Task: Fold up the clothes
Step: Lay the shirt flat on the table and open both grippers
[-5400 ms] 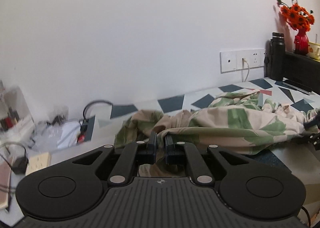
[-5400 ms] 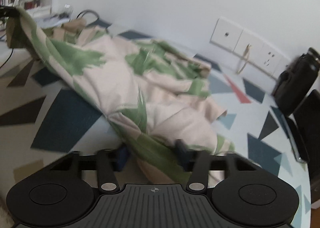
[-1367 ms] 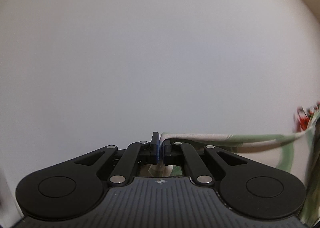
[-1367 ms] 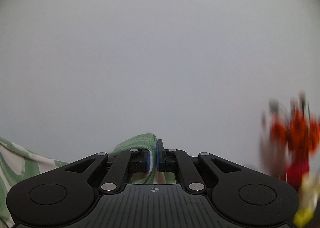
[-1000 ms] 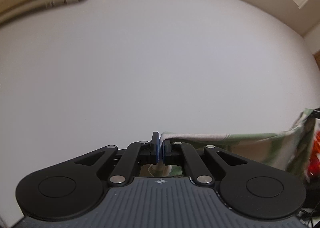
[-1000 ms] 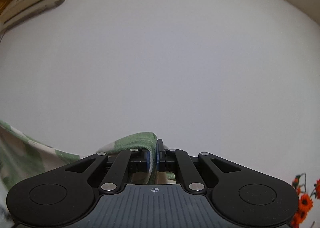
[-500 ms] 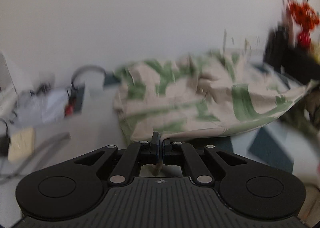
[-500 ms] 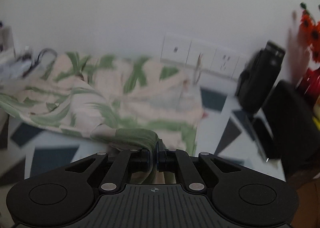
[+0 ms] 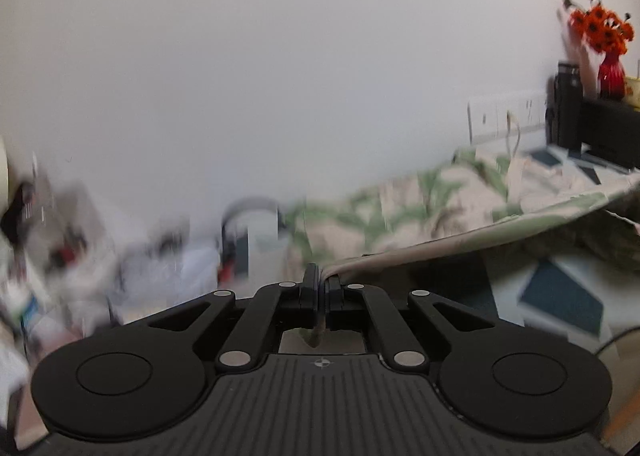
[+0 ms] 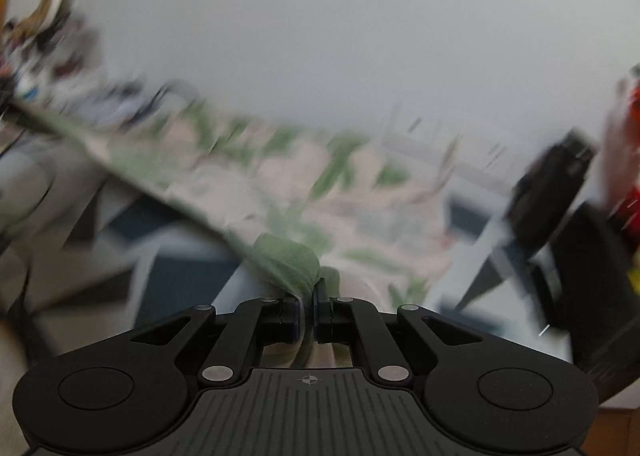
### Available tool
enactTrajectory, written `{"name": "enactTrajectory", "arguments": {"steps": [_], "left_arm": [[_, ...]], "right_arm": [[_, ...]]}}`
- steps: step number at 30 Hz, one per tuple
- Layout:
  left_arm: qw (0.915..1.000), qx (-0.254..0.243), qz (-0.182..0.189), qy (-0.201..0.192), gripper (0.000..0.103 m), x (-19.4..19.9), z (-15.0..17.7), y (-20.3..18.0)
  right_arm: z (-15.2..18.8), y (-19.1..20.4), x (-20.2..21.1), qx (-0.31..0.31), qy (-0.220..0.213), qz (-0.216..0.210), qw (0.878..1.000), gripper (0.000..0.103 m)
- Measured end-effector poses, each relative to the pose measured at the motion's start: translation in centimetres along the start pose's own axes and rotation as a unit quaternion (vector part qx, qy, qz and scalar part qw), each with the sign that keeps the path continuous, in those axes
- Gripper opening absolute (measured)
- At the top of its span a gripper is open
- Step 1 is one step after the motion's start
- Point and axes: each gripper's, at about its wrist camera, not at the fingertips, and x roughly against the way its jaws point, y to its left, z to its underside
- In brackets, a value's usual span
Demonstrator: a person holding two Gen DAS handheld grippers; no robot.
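Observation:
A beige garment with green leaf print lies spread over the patterned table, its near edge stretched taut between my two grippers. My left gripper is shut on one corner of that edge, and the cloth runs off to the right. My right gripper is shut on a bunched green corner of the garment, with the cloth stretching away to the left. Both views are blurred by motion. The far part of the garment rests against the wall.
The table has a blue and grey triangle pattern. A clutter of cables and small items sits at the left. A black flask, a red vase of orange flowers and wall sockets stand at the right.
Both grippers have come down from high in front of the bare wall to just above the table, carrying the garment, which now lies spread on the table behind its held edge.

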Motion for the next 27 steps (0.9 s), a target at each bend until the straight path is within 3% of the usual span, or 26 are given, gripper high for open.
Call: {"name": "enactTrajectory", "arguments": {"steps": [3,7,12,14,16,19,21,23,25,27], "left_arm": [[0.9975,0.021,0.013,0.067,0.003,-1.2,3.3,0.2],[0.9903,0.036,0.026,0.131,0.003,-2.9,7.2,-0.5],[0.9836,0.064,0.038,0.165,0.005,-4.0,8.1,-0.6],[0.9808,0.074,0.04,0.176,0.013,-4.4,7.8,-0.4],[0.9831,0.075,0.028,0.165,0.044,-3.9,7.3,-0.1],[0.99,0.089,0.038,0.103,0.066,-1.7,5.9,0.8],[0.9928,0.096,0.05,0.053,0.069,-0.1,4.8,1.4],[0.9929,0.105,0.056,0.012,0.069,1.0,3.7,2.0],[0.9912,0.117,0.062,-0.002,0.076,0.5,2.8,2.2],[0.9917,0.113,0.059,0.014,0.076,-1.3,2.3,1.6]], "right_arm": [[3.0,1.1,-2.3,-0.005,0.058,-0.029,0.998,0.005],[5.8,1.5,-4.9,-0.036,0.103,-0.04,0.993,0.005],[6.3,0.8,-5.8,-0.058,0.107,-0.042,0.992,0.006],[6.0,0.8,-5.8,-0.055,0.11,-0.044,0.991,0.009],[5.8,0.7,-6.0,-0.057,0.11,-0.051,0.991,0.019],[5.4,0.5,-4.6,-0.066,0.084,-0.05,0.993,0.036],[5.1,0.0,-3.1,-0.078,0.055,-0.036,0.995,0.053],[4.8,-0.8,-1.4,-0.095,0.023,-0.02,0.995,0.054],[4.5,-1.6,0.1,-0.113,-0.007,-0.002,0.994,0.055],[5.1,-3.2,0.2,-0.149,-0.009,0.02,0.989,0.056]]}}
